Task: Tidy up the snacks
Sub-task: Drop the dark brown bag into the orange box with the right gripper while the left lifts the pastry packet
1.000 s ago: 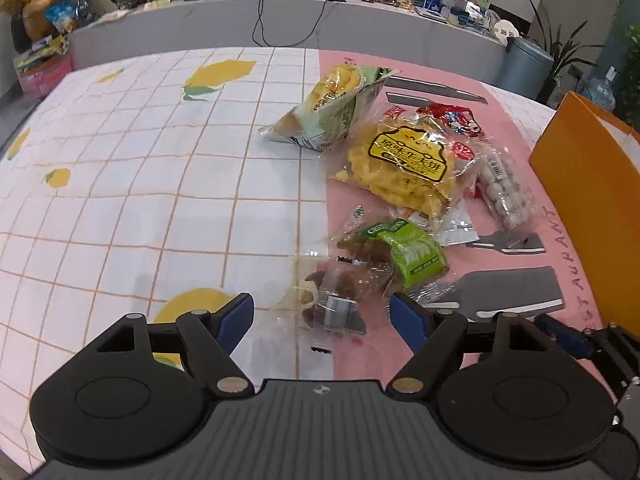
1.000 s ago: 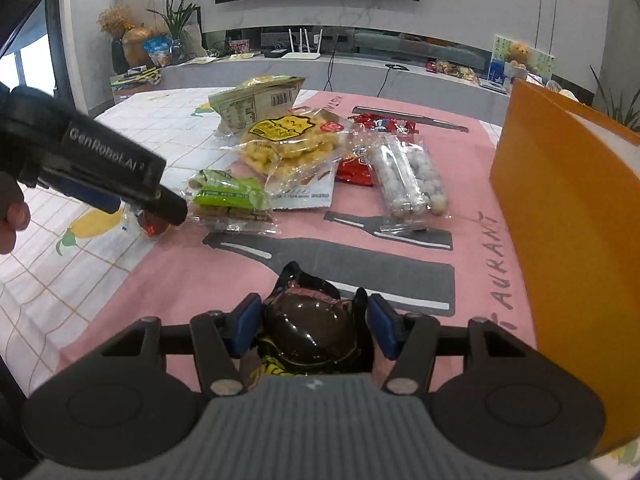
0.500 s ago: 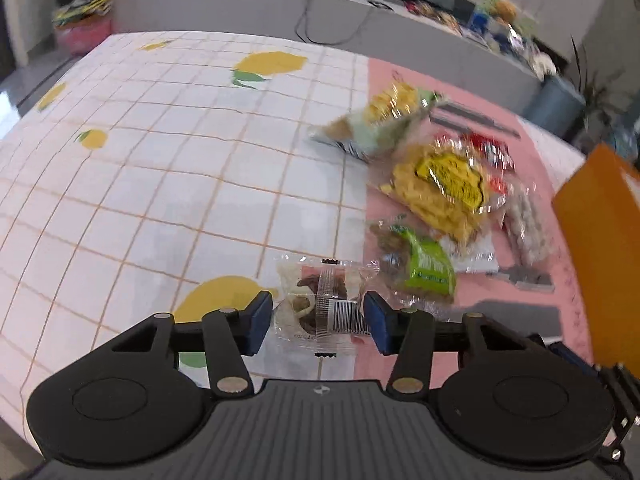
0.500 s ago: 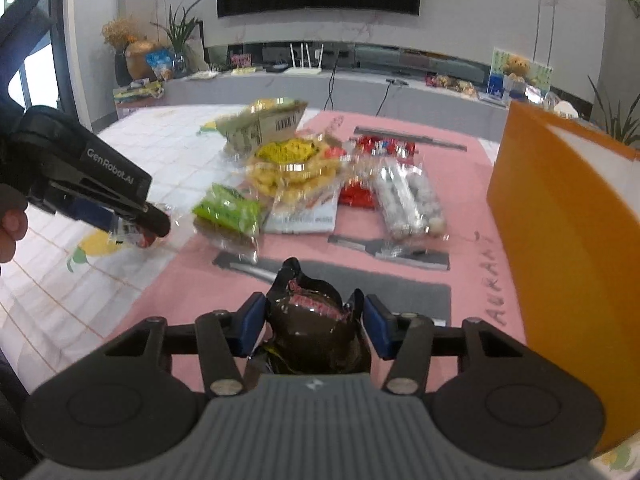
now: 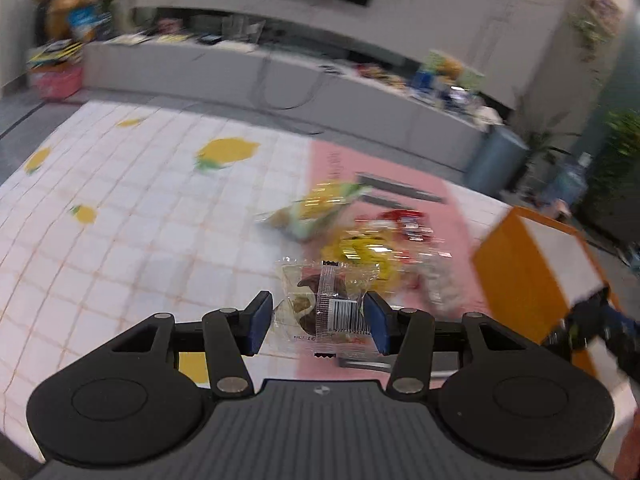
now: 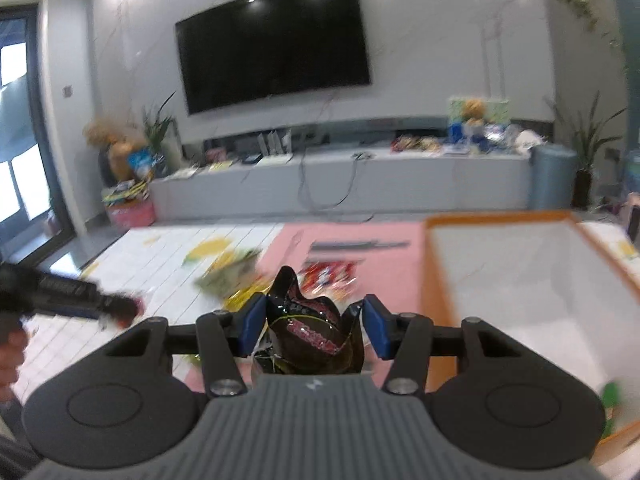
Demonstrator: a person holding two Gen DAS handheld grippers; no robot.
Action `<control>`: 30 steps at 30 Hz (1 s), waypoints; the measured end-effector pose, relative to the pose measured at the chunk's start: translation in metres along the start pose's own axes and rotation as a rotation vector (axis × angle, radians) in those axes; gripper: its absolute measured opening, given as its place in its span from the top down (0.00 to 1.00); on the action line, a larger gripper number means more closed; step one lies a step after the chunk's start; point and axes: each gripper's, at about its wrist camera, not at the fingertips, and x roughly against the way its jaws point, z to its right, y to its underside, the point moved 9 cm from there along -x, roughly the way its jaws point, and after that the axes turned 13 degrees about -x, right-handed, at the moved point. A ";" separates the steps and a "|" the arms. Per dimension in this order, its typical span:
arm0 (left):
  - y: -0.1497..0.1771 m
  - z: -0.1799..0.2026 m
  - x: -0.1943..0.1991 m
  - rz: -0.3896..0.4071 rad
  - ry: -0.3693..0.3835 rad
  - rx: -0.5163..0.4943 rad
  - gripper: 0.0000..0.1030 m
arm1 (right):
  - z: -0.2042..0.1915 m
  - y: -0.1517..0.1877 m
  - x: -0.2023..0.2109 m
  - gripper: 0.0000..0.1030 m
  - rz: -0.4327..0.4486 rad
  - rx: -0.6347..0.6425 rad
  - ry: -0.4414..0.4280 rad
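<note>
My left gripper (image 5: pixel 318 322) is shut on a clear-wrapped snack packet (image 5: pixel 326 300) with a barcode strip, held up above the tablecloth. My right gripper (image 6: pixel 314 326) is shut on a dark brown glossy snack packet (image 6: pixel 310 330), lifted level with the open top of the orange box (image 6: pixel 434 280). That orange box (image 5: pixel 520 276) shows at the right in the left wrist view. Blurred snack bags (image 5: pixel 360 236) lie on the pink mat behind the held packet. The other gripper (image 6: pixel 80 302) appears at the left of the right wrist view.
The table carries a white lemon-print cloth (image 5: pixel 120 208) and a pink mat (image 6: pixel 396 276). The orange box has a white inside (image 6: pixel 520 292) with something green (image 6: pixel 610 398) at its near corner. A grey TV bench (image 6: pixel 360 184) and a bin (image 5: pixel 494 156) stand beyond the table.
The left gripper closed on the clear-wrapped packet and lifted it off the cloth. The right gripper rose with the dark packet, and the box's open top came into view.
</note>
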 end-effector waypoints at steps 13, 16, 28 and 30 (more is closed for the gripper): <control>-0.001 0.125 0.022 0.041 0.225 -0.178 0.45 | 0.130 -0.021 0.032 0.50 -0.003 -0.222 0.218; 0.000 0.144 0.021 0.038 0.264 -0.204 0.45 | 0.142 -0.023 0.032 0.50 -0.006 -0.191 0.278; 0.014 0.180 0.027 0.038 0.312 -0.261 0.45 | 0.183 -0.024 0.022 0.50 -0.003 -0.138 0.407; 0.016 0.181 0.027 0.037 0.306 -0.267 0.45 | 0.182 -0.026 0.017 0.50 -0.005 -0.142 0.412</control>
